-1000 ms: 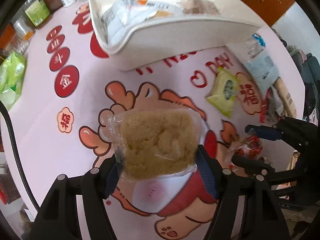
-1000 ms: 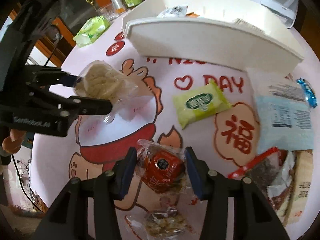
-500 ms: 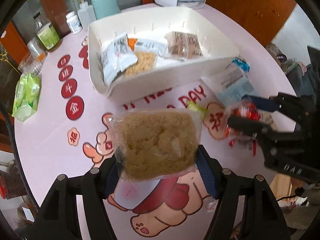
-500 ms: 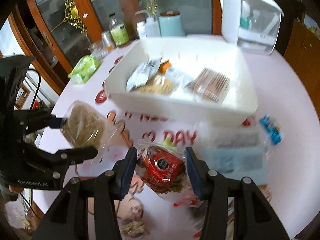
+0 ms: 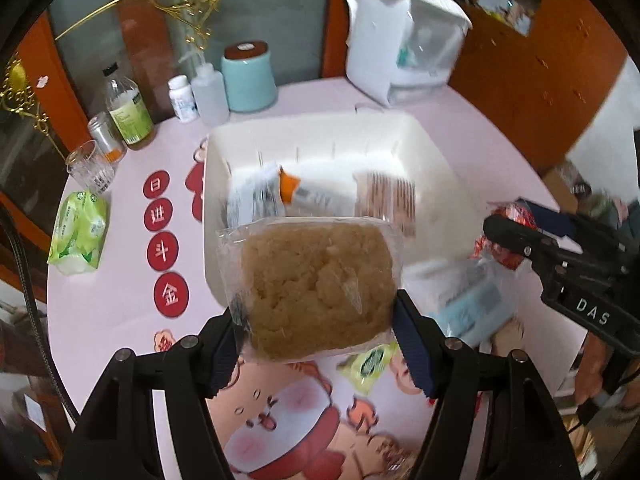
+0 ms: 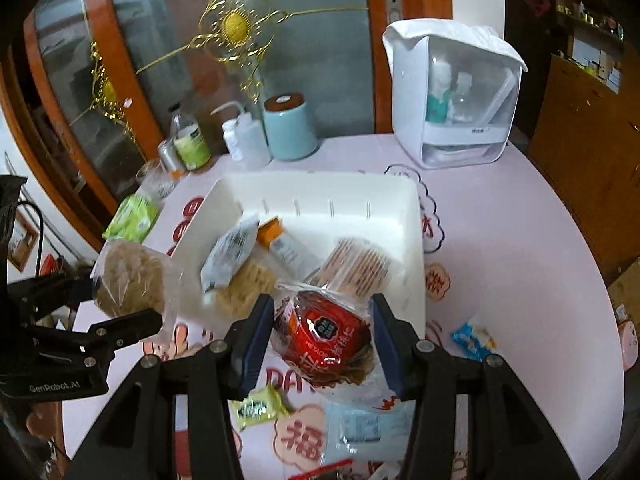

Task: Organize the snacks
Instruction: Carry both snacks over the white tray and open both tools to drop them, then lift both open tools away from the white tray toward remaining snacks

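Lifting clear of the bench (image 5: 100, 300), both grippers have risen toward the bin (image 6: 412, 240). The left gripper (image 5: 316, 332) clamps the rice cake (image 5: 316, 288), the right gripper (image 6: 324, 340) the red snack (image 6: 324, 330); both hang just short of its near wall, ready to drop in.

A round table (image 6: 520, 248) under a pink cartoon-printed cloth carries a white bin (image 6: 416, 280) at its middle. Along the far edge stand a teal canister (image 6: 289, 130), squeeze bottle (image 6: 248, 140) and white appliance (image 6: 452, 112). A green packet (image 6: 134, 218) lies near the left edge, a blue wrapper (image 6: 474, 338) toward the right edge.
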Demonstrator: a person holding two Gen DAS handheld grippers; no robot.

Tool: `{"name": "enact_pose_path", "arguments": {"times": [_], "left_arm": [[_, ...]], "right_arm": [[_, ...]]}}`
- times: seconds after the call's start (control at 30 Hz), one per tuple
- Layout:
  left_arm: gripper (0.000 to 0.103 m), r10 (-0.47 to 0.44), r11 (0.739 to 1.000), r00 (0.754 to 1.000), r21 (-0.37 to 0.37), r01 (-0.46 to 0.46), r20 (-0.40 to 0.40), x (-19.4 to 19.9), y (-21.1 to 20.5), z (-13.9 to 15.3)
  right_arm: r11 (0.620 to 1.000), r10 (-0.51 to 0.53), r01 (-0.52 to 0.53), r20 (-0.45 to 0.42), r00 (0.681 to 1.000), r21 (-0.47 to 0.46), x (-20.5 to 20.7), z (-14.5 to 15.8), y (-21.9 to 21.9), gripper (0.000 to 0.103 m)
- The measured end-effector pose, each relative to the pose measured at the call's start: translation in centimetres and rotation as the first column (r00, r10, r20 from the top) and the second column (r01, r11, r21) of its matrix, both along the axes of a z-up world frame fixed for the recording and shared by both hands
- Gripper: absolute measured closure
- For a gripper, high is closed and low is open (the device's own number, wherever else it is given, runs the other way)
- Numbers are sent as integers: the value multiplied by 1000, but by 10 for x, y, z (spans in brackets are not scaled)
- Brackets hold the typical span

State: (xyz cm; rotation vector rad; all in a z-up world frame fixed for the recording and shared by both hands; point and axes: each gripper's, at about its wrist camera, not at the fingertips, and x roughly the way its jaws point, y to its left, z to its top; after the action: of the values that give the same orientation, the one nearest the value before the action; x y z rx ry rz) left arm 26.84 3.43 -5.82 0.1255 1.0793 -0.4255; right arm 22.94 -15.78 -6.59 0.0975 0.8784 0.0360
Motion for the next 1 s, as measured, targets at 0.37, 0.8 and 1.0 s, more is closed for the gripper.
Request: {"name": "enact_pose_path", "arguments": {"times": [0.37,0.8,1.0], "left_arm": [[34,77,997,996,3,-78,52,43,-23,8],[4,151,988,987,13,-152,59,80,-25,-4],[1,190,982,980,2,-190,65,77,-14,-7]], "right_arm": [[999,-42,41,28,999,14,50,12,-4,51],[993,-107,105,39,993,47,82,11,-15,28],[992,-120,119,43,992,29,71,7,-11,28]]}}
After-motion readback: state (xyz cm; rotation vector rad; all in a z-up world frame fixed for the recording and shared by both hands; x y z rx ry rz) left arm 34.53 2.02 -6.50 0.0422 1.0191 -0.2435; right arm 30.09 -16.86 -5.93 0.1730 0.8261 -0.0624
